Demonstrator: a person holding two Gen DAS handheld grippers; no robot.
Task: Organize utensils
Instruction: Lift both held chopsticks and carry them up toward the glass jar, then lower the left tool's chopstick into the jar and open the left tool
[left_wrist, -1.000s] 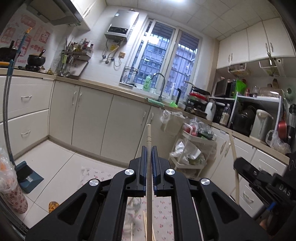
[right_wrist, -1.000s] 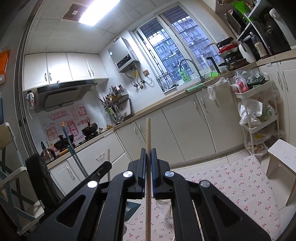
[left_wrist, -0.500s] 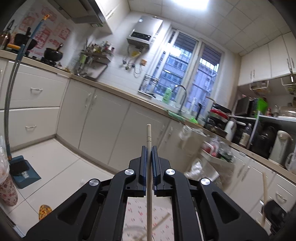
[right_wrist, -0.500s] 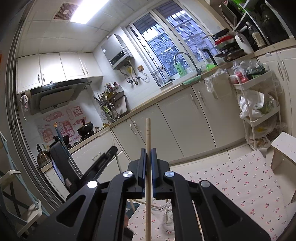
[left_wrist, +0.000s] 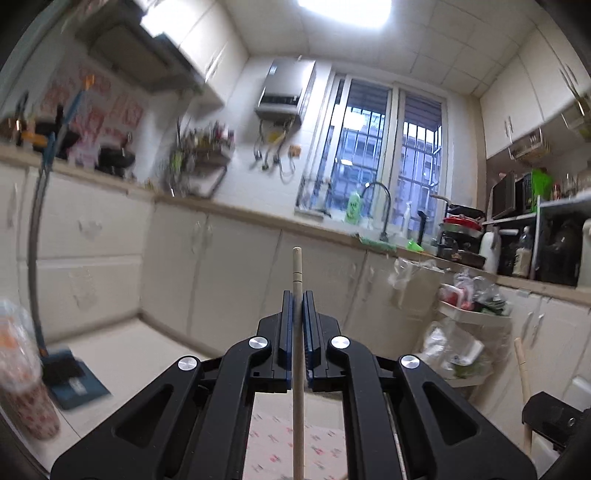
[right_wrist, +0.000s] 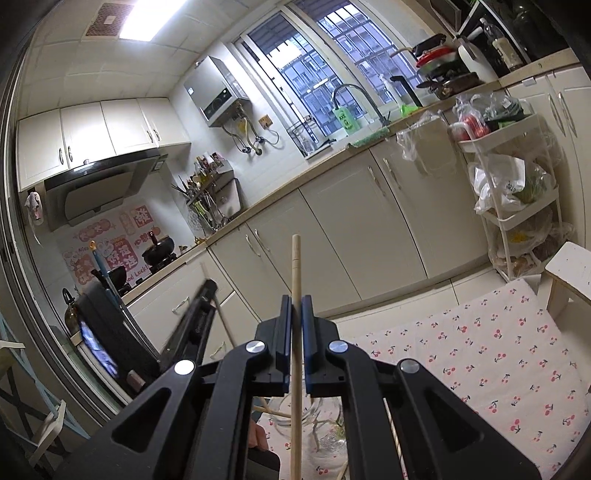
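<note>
Two wooden chopsticks are in play, one clamped in each gripper. Taking the clear glass jar on the cherry-print cloth as the landmark: well to its left, seen from the right wrist camera, the left gripper comes in blurred, its jaws closed on the left chopstick, which slants down toward the jar's left side. Whether that chopstick's lower end reaches the jar cannot be told. In the left wrist view the same gripper pinches its chopstick mid-shaft, the thick end poking out ahead of the pads. Directly above the jar, the right gripper is shut on the right chopstick, whose shaft crosses over the jar. Thin sticks already lie inside the jar.
</note>
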